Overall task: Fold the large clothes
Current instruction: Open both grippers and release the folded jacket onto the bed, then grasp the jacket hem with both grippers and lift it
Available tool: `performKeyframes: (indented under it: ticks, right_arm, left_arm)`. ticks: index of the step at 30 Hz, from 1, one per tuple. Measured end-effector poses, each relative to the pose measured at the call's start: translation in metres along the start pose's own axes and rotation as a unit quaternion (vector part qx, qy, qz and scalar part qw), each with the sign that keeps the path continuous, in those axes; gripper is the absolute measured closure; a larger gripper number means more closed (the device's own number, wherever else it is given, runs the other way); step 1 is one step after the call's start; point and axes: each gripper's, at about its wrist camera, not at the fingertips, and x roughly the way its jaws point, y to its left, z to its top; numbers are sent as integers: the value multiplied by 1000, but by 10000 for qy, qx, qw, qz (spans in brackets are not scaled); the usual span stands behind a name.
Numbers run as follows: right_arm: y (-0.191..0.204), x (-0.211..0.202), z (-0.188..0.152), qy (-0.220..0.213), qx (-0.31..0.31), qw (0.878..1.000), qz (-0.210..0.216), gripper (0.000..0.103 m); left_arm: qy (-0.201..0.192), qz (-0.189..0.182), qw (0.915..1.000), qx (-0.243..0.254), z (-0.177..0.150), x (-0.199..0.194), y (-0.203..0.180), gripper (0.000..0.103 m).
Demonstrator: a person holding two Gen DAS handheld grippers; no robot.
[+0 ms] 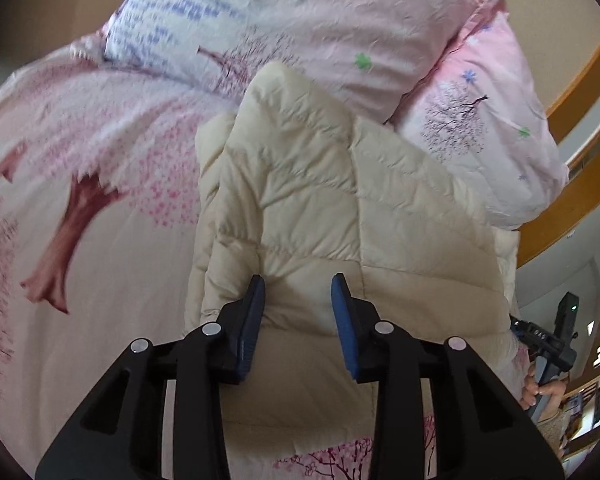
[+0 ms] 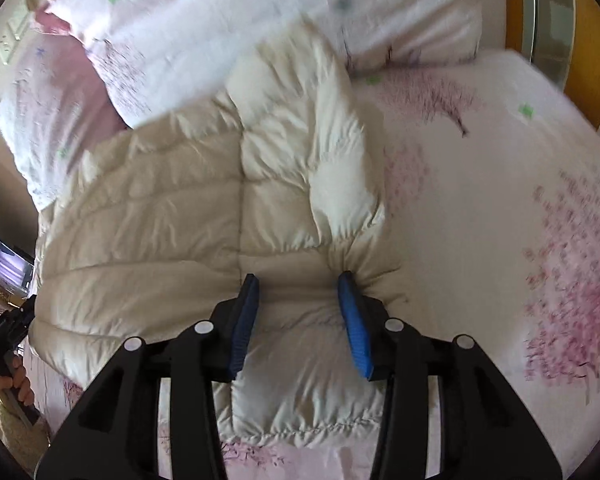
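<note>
A cream quilted down jacket (image 1: 340,208) lies on the pink bed, a sleeve folded over its body. It also fills the middle of the right wrist view (image 2: 180,220). My left gripper (image 1: 298,286) is open and empty, its blue pads just above the jacket's near part. My right gripper (image 2: 298,284) is open, fingers spread over the jacket's near edge, the right fingertip (image 2: 346,280) touching puckered fabric. The other gripper shows at each view's edge, on the right in the left wrist view (image 1: 548,344) and on the left in the right wrist view (image 2: 8,332).
The bed cover (image 1: 80,200) is pink with cherry-tree prints. A folded pink duvet and pillows (image 1: 480,120) pile behind the jacket. A wooden bed frame (image 1: 580,80) runs at the far side. Bare bed lies right of the jacket (image 2: 500,220).
</note>
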Motion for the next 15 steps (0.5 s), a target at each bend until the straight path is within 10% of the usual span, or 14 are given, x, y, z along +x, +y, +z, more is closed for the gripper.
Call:
performKeyframes:
  ticks: [15]
  right_arm:
    - [-62, -59, -21, -62, 1805, 9789, 953, 31]
  left_arm:
    - [-183, -526, 9929, -1048, -33, -62, 36, 45]
